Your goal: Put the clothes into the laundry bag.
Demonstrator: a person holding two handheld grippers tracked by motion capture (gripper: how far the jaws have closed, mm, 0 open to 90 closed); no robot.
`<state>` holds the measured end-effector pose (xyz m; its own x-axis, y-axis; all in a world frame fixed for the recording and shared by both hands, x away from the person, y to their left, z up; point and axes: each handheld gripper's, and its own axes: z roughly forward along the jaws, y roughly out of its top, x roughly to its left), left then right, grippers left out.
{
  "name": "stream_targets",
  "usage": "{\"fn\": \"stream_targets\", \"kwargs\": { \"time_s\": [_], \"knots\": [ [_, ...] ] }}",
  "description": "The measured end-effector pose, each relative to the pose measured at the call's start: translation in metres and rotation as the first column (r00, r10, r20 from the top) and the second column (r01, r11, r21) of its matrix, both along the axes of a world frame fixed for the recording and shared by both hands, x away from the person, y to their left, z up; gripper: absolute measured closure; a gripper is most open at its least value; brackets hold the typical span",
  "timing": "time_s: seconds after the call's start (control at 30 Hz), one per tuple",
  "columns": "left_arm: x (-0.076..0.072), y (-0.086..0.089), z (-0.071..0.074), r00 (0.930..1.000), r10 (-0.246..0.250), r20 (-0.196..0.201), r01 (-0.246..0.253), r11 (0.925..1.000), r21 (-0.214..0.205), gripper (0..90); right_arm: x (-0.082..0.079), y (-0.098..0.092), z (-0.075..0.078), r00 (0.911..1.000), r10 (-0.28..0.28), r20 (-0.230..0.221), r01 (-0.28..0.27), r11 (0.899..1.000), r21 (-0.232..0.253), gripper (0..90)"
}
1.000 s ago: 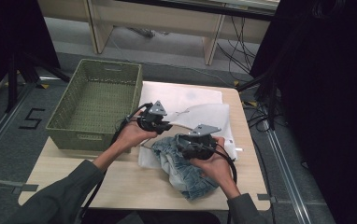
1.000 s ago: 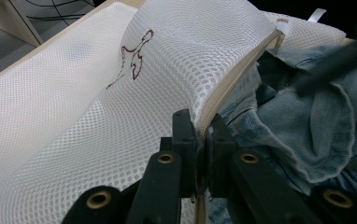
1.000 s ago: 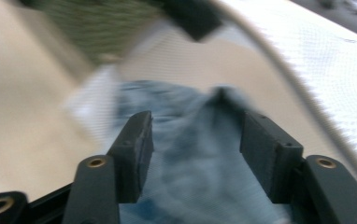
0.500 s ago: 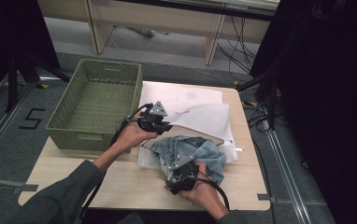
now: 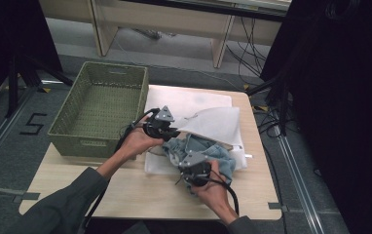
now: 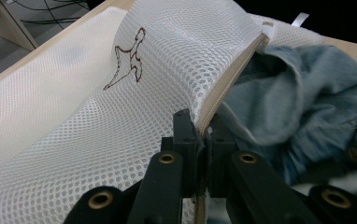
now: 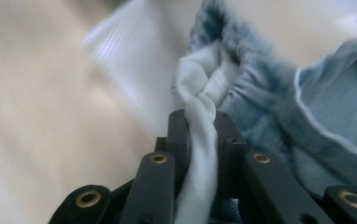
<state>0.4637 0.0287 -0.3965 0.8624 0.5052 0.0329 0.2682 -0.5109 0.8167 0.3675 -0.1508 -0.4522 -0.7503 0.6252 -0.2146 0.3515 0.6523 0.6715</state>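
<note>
Left tongs (image 6: 199, 135) clamped on zipper edge of white mesh bag (image 6: 120, 107), lifting flap open. Right tongs (image 7: 200, 126) just closed, pinching white pocket lining of denim garment (image 5: 208, 151) (bunched at bag mouth, on worktop (image 5: 125, 190)). Green basket (image 5: 101, 107) beside.

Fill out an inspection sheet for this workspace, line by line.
Surface: wooden table, level.
Job's things: white mesh laundry bag, mouth lifted; blue denim garment bunched at the opening.
Clutter: green woven basket at the table's left.
Grippers: left claw shut on the bag's zipper edge; right claw, having just closed, pinches the garment's white lining.
Cables: black cable trails from the right claw.
Surroundings: grey floor, wooden desk legs.
</note>
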Motion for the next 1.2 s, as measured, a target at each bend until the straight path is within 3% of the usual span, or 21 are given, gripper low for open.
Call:
{"fn": "stream_targets", "kwargs": {
  "time_s": [0.07, 0.17, 0.2, 0.23, 0.27, 0.3, 0.4, 0.43, 0.47, 0.5, 0.67, 0.7, 0.8, 0.87, 0.93, 0.97, 1.0, 1.07, 1.13, 1.17, 1.2],
  "knots": [
    [-0.002, 0.000, 0.004, 0.9998, -0.012, 0.013, 0.012, 0.9999, 0.012, 85.2, 0.015, -0.006, 0.016, 0.9981, -0.010, 0.061, 0.007, 0.999, 0.041, 80.6],
    [-0.004, -0.001, 0.008, 0.9997, -0.011, 0.022, 0.011, 0.9999, -0.004, 85.2, 0.042, -0.007, 0.031, 0.9935, -0.083, 0.078, 0.074, 0.991, 0.112, 80.8],
    [-0.007, -0.001, 0.008, 0.9998, 0.017, -0.010, -0.017, 0.9998, -0.013, 85.3, 0.050, -0.005, 0.028, 0.9930, -0.098, 0.066, 0.089, 0.988, 0.127, 80.7],
    [-0.004, 0.001, 0.009, 0.9998, -0.009, 0.018, 0.008, 0.9999, 0.009, 85.3, 0.057, -0.003, 0.022, 0.9913, -0.125, 0.042, 0.118, 0.983, 0.142, 80.1],
    [-0.002, 0.002, 0.008, 0.9996, -0.011, 0.025, 0.011, 0.9999, 0.013, 85.3, 0.065, -0.002, 0.013, 0.9917, -0.123, 0.039, 0.115, 0.981, 0.158, 78.4],
    [-0.001, 0.003, 0.007, 0.9998, -0.001, 0.018, 0.001, 0.9999, 0.011, 85.2, 0.068, 0.000, 0.004, 0.9934, -0.115, -0.005, 0.114, 0.977, 0.180, 74.3],
    [0.005, 0.008, 0.003, 0.9999, 0.011, 0.006, -0.011, 0.9999, 0.004, 85.2, 0.064, 0.006, -0.009, 0.9903, -0.109, -0.086, 0.124, 0.974, 0.192, 52.8],
    [0.005, 0.009, 0.001, 0.9997, 0.022, -0.002, -0.022, 0.9997, -0.014, 85.2, 0.063, 0.005, -0.005, 0.9939, -0.077, -0.079, 0.090, 0.979, 0.185, 50.4],
    [0.007, 0.012, 0.002, 0.9999, 0.014, -0.003, -0.014, 0.9998, 0.014, 85.2, 0.060, 0.005, -0.002, 0.9948, -0.074, -0.070, 0.086, 0.977, 0.198, 49.0],
    [0.007, 0.013, 0.000, 0.9997, 0.024, -0.007, -0.024, 0.9997, -0.001, 85.1, 0.056, 0.002, 0.004, 0.9959, -0.061, -0.066, 0.074, 0.975, 0.210, 47.7],
    [0.007, 0.014, 0.002, 0.9995, 0.029, -0.010, -0.029, 0.9995, -0.010, 85.1, 0.026, -0.026, 0.035, 0.9970, -0.022, -0.075, 0.042, 0.957, 0.286, 42.4],
    [0.007, 0.013, 0.002, 0.9997, 0.024, -0.006, -0.024, 0.9997, -0.007, 85.0, 0.019, -0.032, 0.039, 0.9940, -0.034, -0.104, 0.063, 0.953, 0.295, 41.0],
    [0.007, 0.012, 0.002, 0.9997, 0.022, -0.006, -0.022, 0.9998, -0.002, 85.0, 0.000, -0.050, 0.034, 0.9913, -0.023, -0.129, 0.056, 0.964, 0.261, 38.8],
    [0.006, 0.010, 0.001, 0.9996, 0.028, -0.009, -0.029, 0.9995, -0.013, 84.9, -0.005, -0.060, 0.025, 0.9926, -0.022, -0.119, 0.047, 0.976, 0.213, 38.1],
    [0.007, 0.010, 0.002, 0.9998, 0.020, -0.003, -0.020, 0.9998, 0.001, 84.9, -0.008, -0.068, 0.013, 0.9877, -0.031, -0.153, 0.058, 0.982, 0.178, 35.6],
    [0.007, 0.010, 0.002, 0.9998, 0.017, -0.003, -0.017, 0.9998, 0.003, 84.8, -0.008, -0.069, 0.007, 0.9857, -0.037, -0.164, 0.067, 0.982, 0.178, 33.7],
    [0.006, 0.010, 0.002, 0.9997, 0.021, -0.007, -0.021, 0.9998, -0.001, 84.8, -0.011, -0.067, 0.003, 0.9770, -0.049, -0.207, 0.087, 0.980, 0.178, 32.8],
    [0.007, 0.010, 0.001, 0.9998, 0.018, -0.006, -0.018, 0.9998, 0.001, 84.8, -0.007, -0.066, -0.006, 0.9848, -0.003, -0.174, 0.025, 0.992, 0.124, 30.5],
    [0.007, 0.010, 0.001, 0.9998, 0.018, -0.008, -0.018, 0.9998, 0.001, 84.8, -0.006, -0.059, -0.020, 0.9774, 0.022, -0.210, -0.008, 0.998, 0.068, 29.9],
    [0.006, 0.009, 0.001, 0.9997, 0.021, -0.009, -0.021, 0.9998, 0.000, 84.8, -0.006, -0.057, -0.023, 0.9684, 0.018, -0.249, -0.009, 0.999, 0.040, 28.0],
    [0.006, 0.009, 0.001, 0.9999, 0.016, -0.003, -0.016, 0.9999, 0.005, 84.7, -0.005, -0.053, -0.032, 0.9688, 0.021, -0.247, -0.015, 1.000, 0.024, 27.4]
  ]
}}
